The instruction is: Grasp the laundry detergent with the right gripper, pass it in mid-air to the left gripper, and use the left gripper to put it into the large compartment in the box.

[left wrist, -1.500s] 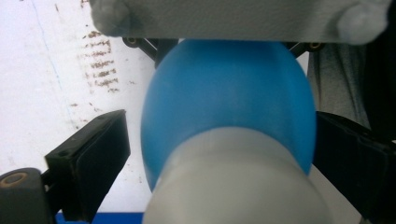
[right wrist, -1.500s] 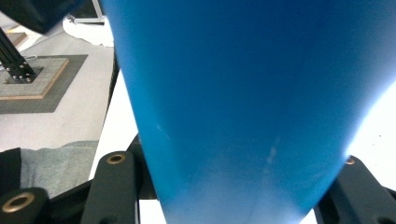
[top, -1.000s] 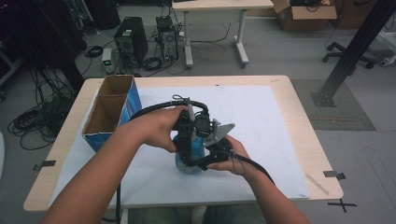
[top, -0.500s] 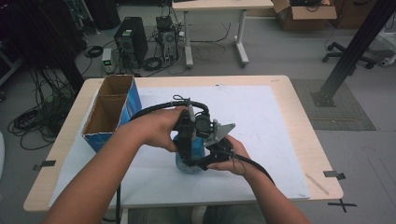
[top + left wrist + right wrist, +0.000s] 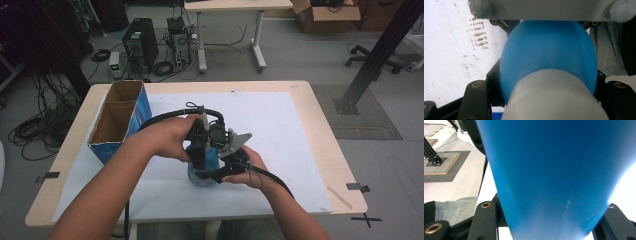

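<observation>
A blue bottle (image 5: 201,172) with a white cap (image 5: 554,97) stands on the white mat, held between both hands. My left gripper (image 5: 199,152) comes down from above. Its jaws have just been closing, and they now sit against the cap at the bottle's top. In the left gripper view the rounded blue body (image 5: 549,55) lies just beyond the cap. My right gripper (image 5: 214,175) reaches in from the right, low on the bottle, and is shut on the blue body (image 5: 549,170).
An open blue cardboard box (image 5: 117,122) with two compartments stands at the table's left. The white mat (image 5: 285,130) covers most of the wooden table (image 5: 320,125). Cables trail from both grippers. Beyond the table are computers and another desk.
</observation>
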{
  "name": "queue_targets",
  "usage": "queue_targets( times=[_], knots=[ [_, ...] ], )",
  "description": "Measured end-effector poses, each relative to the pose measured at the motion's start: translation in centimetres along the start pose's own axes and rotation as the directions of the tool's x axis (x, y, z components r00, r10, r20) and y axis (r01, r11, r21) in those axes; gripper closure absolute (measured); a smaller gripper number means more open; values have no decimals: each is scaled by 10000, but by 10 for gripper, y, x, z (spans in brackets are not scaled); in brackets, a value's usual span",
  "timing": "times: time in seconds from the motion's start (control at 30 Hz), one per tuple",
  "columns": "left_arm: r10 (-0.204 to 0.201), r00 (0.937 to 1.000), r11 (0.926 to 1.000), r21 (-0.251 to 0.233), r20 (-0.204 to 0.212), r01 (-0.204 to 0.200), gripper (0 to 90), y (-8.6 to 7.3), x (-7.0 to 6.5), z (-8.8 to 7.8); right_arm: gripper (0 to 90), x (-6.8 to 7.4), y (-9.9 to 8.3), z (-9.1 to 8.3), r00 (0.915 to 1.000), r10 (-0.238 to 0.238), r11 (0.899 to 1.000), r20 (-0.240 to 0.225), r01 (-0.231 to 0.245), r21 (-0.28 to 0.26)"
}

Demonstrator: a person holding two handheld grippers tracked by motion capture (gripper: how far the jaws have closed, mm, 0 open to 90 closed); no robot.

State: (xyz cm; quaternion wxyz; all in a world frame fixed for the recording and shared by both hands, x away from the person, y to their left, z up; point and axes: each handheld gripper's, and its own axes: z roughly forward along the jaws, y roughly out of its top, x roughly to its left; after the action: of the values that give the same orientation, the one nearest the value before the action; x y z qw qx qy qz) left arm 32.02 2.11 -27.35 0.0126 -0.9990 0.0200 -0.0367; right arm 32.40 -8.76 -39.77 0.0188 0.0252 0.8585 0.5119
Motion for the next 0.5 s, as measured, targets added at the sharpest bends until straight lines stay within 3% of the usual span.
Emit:
queue_targets(
  times=[0.37, 0.4, 0.43, 0.5],
  knots=[
    [14, 10000, 9999, 118, -85, -13, 386, 3, 1, -5, 452, 0, 1, -4, 9997, -117, 9999, 198, 118, -46],
    [1, 10000, 9999, 142, -77, 0, 386, 4, 1, -5, 452, -2, 1, -4, 9991, -345, 9994, 236, 347, -69],
    [-18, 10000, 9998, 181, -83, 19, 387, 5, 2, -7, 450, 0, 2, -5, 9997, -105, 9999, 226, 108, -135],
    [-52, 10000, 9997, 234, -38, 53, 387, 5, 2, -8, 449, -1, 2, -5, 9994, -144, 9998, 301, 148, -159]
  ],
)
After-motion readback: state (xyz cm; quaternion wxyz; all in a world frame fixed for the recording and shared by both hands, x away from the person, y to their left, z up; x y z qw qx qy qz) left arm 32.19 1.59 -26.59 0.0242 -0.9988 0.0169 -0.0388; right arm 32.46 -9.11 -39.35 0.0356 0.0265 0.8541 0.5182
